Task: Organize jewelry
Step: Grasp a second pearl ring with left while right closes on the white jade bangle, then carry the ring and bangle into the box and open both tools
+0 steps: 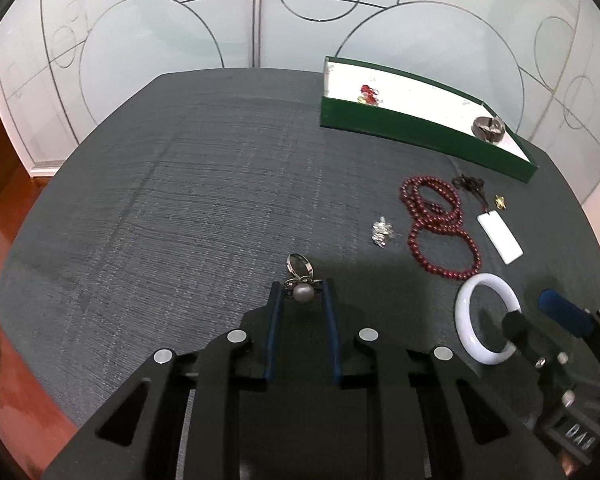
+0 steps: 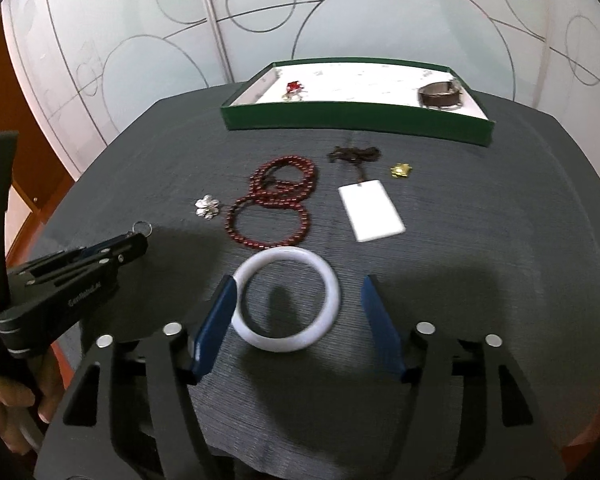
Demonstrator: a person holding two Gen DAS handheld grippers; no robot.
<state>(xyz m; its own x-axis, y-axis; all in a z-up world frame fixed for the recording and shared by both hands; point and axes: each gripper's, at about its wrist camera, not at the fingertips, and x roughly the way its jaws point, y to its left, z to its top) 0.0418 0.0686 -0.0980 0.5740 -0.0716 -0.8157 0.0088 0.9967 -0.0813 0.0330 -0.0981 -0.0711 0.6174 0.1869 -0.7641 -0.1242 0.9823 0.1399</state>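
Observation:
My left gripper (image 1: 301,286) is narrowed around a pearl ring (image 1: 302,291) lying on the dark table; its pads sit close beside the pearl, and contact is unclear. The ring's band (image 2: 142,227) shows at the left gripper's tip in the right wrist view. My right gripper (image 2: 298,286) is open, its blue fingers on either side of a white bangle (image 2: 287,300) that lies flat on the table. The bangle also shows in the left wrist view (image 1: 466,320). A green tray (image 2: 352,118) with a white floor stands at the back.
On the table lie a red bead string (image 2: 276,200), a silver flower brooch (image 2: 207,207), a white rectangular pendant (image 2: 370,210) on a dark cord, and a small gold charm (image 2: 400,170). The tray holds a red charm (image 2: 294,88) and a brown watch (image 2: 440,94).

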